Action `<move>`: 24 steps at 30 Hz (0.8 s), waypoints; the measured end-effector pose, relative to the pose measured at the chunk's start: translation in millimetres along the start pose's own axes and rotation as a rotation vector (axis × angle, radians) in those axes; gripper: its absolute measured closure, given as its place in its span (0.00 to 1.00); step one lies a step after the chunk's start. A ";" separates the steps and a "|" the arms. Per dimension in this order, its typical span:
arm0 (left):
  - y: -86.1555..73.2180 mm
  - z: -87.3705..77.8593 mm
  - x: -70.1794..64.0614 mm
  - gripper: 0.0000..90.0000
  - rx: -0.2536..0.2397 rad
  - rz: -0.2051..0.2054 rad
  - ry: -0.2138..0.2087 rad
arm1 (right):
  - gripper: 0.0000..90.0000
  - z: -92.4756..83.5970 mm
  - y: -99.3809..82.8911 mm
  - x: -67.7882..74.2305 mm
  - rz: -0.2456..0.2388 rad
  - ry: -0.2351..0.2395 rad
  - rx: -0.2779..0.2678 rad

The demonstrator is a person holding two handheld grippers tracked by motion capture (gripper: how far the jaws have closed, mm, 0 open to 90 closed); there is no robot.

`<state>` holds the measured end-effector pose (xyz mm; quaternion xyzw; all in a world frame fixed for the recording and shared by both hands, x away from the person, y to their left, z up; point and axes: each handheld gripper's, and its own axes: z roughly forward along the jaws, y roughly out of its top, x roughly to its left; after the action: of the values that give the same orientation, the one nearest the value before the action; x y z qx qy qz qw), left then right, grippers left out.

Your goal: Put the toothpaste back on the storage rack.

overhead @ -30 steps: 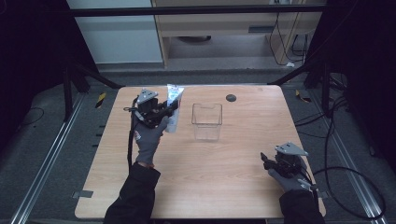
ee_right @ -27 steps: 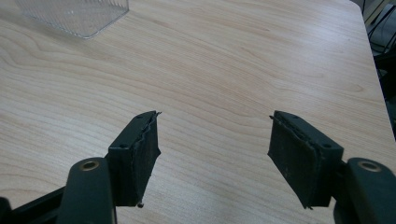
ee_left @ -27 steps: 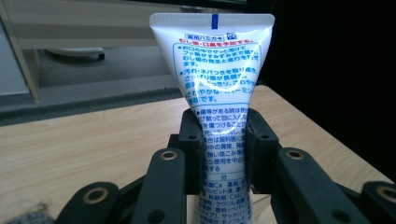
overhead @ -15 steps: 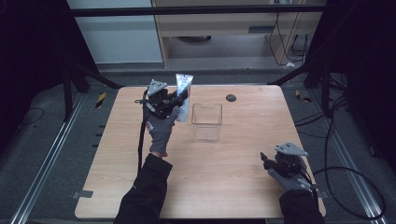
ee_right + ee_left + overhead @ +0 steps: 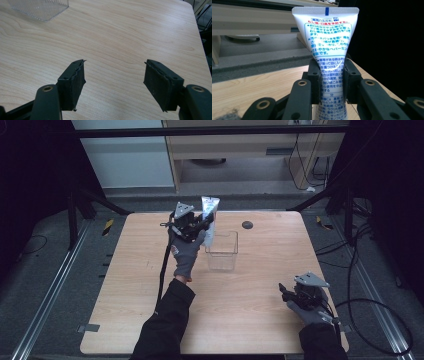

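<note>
Toothpaste tube (image 5: 325, 47) clamped upright in the left hand-held gripper (image 5: 192, 226), raised just beside the clear container (image 5: 223, 251), apparently not yet placed; right hand-held gripper (image 5: 113, 85) wide, empty, above the desk (image 5: 250, 305).

The left gripper (image 5: 200, 226) is raised at the far left of the clear plastic container (image 5: 223, 251), jaws clamped on an upright toothpaste tube (image 5: 329, 62). The right gripper (image 5: 113, 83) rests low, well off from the container's near right, jaws spread wide.

High view looks down on the table (image 5: 250, 320); both gripper views sit close, sharing its wood.
</note>
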<state>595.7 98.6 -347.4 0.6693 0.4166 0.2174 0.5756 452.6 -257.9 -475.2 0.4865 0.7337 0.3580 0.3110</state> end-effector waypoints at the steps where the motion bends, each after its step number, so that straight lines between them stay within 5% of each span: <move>1: -0.9 2.1 -0.1 0.80 0.000 -0.002 -0.002 | 0.36 0.1 -0.1 0.1 0.001 0.002 0.001; 24: -23.7 40.1 2.7 0.79 0.042 0.010 0.000 | 0.37 2.3 -0.7 1.7 -0.012 0.002 0.010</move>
<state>620.8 76.9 -380.3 0.6834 0.4177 0.2114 0.5602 453.6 -256.0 -477.3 0.4836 0.7387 0.3528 0.3100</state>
